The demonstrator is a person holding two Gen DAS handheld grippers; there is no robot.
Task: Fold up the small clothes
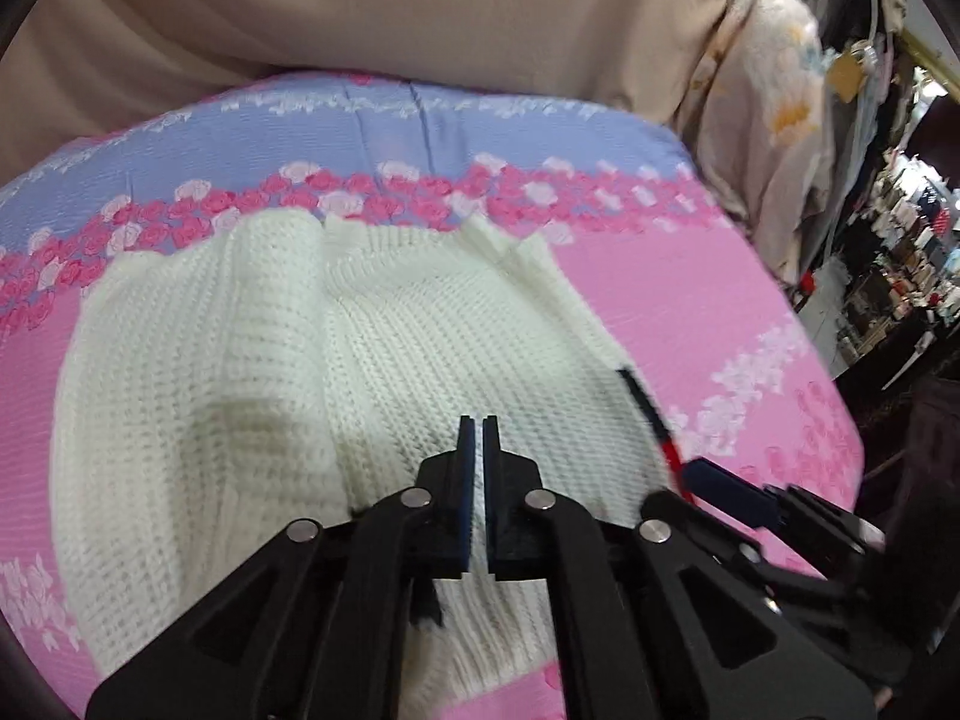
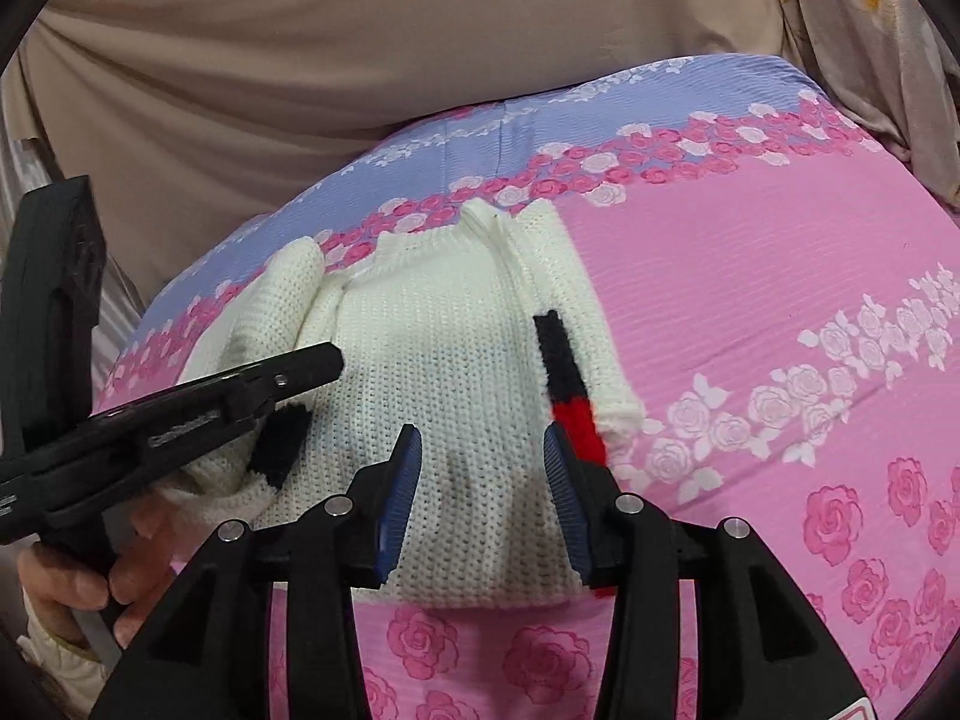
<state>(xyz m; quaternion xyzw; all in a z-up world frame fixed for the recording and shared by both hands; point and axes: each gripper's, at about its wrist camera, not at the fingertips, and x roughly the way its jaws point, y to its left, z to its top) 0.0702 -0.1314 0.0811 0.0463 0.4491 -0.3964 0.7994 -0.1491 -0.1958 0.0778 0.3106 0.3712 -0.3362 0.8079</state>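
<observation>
A small white knitted sweater point(image 1: 360, 360) lies partly folded on the pink and lilac rose bedspread point(image 1: 690, 324). It has a black and red trim strip point(image 2: 567, 387) near its right edge and a black patch at its left. My left gripper point(image 1: 479, 429) hovers just over the sweater's middle with its fingers nearly together and nothing between them. In the right wrist view the left gripper point(image 2: 324, 360) reaches in from the left over the sweater point(image 2: 444, 360). My right gripper point(image 2: 480, 450) is open and empty above the sweater's near edge.
A beige fabric-covered backrest point(image 1: 390, 6) rises behind the bedspread. A floral cloth point(image 1: 774, 114) hangs at the right, with cluttered shelves point(image 1: 900, 276) beyond. The right gripper point(image 1: 720, 483) shows at the left view's lower right. A hand point(image 2: 78, 588) grips the left tool.
</observation>
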